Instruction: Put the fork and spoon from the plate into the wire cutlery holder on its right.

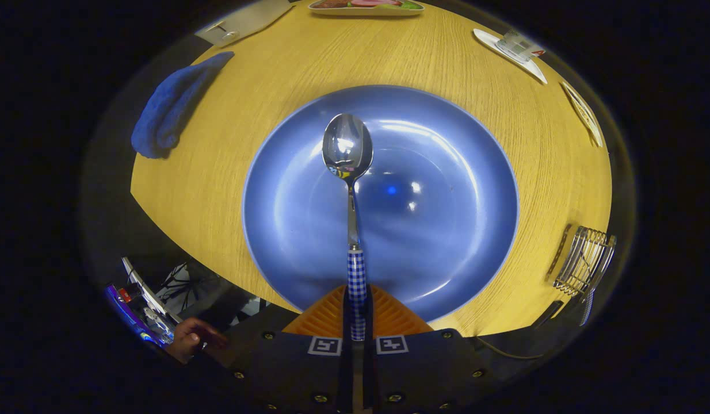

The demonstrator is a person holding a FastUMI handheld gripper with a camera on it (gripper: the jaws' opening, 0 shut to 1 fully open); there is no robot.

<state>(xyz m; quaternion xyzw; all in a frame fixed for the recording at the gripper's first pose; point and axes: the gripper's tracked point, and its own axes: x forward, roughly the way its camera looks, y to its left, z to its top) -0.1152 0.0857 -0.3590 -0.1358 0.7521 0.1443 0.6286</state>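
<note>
Wooden table (pixel 228 172) under blue plate (pixel 447 230). Gripper (pixel 358 313) fingers pinch spoon (pixel 350 190) by checkered handle; long axis 6-to-12, bowl toward 12 over plate. Wire cutlery holder (pixel 585 261) at 4 o'clock.

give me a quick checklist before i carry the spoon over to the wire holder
1. Grip on the spoon: ok, the gripper has both orange fingers closed on its checked handle.
2. Spoon alignment: ok, it points straight ahead of the fingers, bowl out over the blue plate.
3. Spoon lifted off the plate: cannot tell from this angle.
4. Wire cutlery holder: ok, it stands on the table to the right of the plate, open end up.
5. Fork: cannot tell; a checked handle hangs by the holder, too small to identify.
6. Path to the holder: ok, bare table between plate and holder.
</note>
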